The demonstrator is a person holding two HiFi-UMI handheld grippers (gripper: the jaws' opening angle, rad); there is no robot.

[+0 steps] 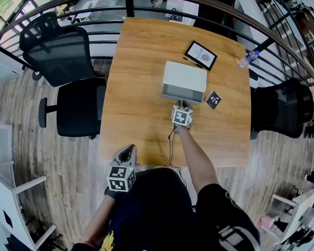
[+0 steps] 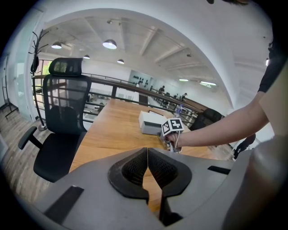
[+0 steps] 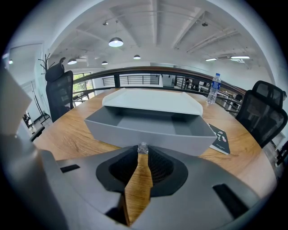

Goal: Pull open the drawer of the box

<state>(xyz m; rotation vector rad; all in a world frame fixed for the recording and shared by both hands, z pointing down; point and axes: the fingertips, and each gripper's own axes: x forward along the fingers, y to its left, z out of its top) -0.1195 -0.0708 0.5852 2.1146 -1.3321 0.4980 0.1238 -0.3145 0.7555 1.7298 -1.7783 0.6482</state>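
Note:
The white box (image 1: pixel 185 76) stands in the middle of the wooden table (image 1: pixel 139 71). Its grey drawer (image 3: pixel 148 134) is slid out toward me and shows an empty inside. My right gripper (image 1: pixel 182 103) is at the drawer's front, shut on the small clear knob (image 3: pixel 143 147) there. In the right gripper view the box's white top (image 3: pixel 153 102) lies behind the drawer. My left gripper (image 1: pixel 128 151) hovers at the table's near left edge, shut with nothing between its pads (image 2: pixel 135 166). From the left gripper view the box (image 2: pixel 150 122) and the right hand's marker cube (image 2: pixel 172 126) sit farther along the table.
A framed tablet (image 1: pixel 200 55) and a black card (image 1: pixel 213 99) lie near the box. A water bottle (image 1: pixel 247 58) rests at the table's far right edge. Black office chairs stand at the left (image 1: pixel 75 100) and at the right (image 1: pixel 283 111). A railing curves behind the table.

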